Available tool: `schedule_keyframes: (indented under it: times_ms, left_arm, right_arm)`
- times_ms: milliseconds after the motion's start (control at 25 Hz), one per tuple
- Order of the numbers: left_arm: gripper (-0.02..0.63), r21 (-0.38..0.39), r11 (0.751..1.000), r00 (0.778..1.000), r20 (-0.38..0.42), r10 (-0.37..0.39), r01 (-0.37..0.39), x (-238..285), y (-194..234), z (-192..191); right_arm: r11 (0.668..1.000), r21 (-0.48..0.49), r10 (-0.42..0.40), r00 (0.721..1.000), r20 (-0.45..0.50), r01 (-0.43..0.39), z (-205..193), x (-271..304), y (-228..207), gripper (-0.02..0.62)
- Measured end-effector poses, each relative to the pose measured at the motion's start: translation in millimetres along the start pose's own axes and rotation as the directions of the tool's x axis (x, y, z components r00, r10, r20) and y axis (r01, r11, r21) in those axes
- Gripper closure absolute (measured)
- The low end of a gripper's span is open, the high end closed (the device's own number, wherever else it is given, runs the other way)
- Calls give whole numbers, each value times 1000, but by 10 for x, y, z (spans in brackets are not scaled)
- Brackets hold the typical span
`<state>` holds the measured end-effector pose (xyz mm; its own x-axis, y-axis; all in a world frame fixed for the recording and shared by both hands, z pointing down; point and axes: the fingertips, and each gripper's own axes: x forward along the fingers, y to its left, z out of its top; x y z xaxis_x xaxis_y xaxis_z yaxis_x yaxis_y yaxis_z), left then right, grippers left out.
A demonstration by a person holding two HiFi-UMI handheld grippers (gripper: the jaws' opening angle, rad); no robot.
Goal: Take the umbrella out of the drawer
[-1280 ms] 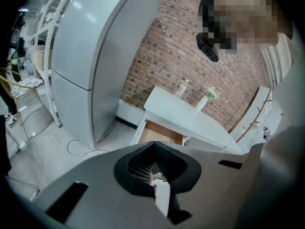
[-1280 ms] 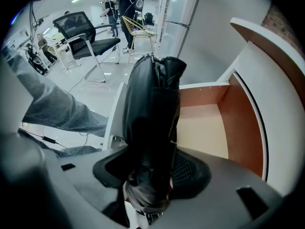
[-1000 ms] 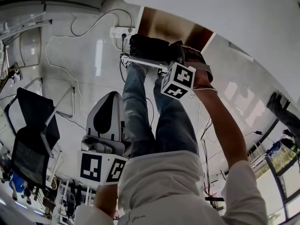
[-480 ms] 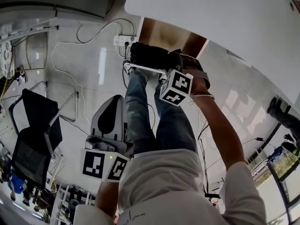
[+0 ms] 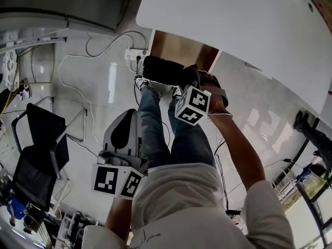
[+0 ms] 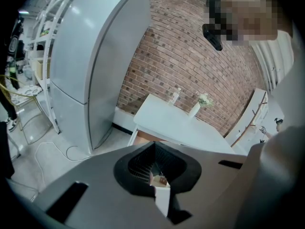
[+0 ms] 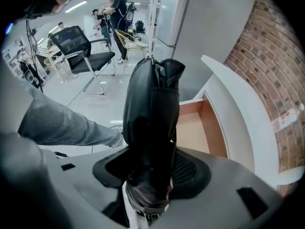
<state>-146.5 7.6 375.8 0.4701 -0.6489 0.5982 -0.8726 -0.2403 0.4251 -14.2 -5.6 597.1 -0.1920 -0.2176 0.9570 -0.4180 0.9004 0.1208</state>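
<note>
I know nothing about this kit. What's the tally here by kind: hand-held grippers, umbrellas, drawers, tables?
Hand-held grey grippers with marker cubes: 2 (left gripper, right gripper)
Black folded umbrella, held in the right gripper's fingers: 1
Open drawer with a wooden inside: 1
White table over the drawer: 1
Total: 5

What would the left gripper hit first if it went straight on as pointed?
Likely the front edge of the white table, just above the open drawer; nothing shows between it and the left gripper, though depth is unclear.
</note>
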Motion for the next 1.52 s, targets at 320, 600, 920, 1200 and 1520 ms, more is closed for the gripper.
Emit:
schedule_keyframes:
  times_ms: [320, 600, 920, 1200, 1520]
  left_arm:
    - [589, 13, 1000, 1000, 26, 7, -7, -118, -88, 111]
    - [589, 29, 1000, 998, 57, 2, -4, -157, -218, 228]
    - [589, 48, 999, 997, 71, -5, 2, -227, -324, 309]
    - [589, 64, 998, 996, 86, 9, -14, -322, -349, 362]
    - [589, 74, 997, 995, 105, 1, -9, -402, -465, 409]
  right_arm:
    - [1000, 23, -4, 1000, 21, 3, 23, -250, -31, 364]
    - [999, 33, -5, 999, 39, 3, 12, -453, -58, 364]
    - [998, 67, -4, 998, 59, 0, 11, -679, -57, 364]
    - [996, 88, -16, 997, 77, 9, 18, -877, -90, 364]
    - [994, 106, -40, 995, 94, 30, 24, -1080, -157, 364]
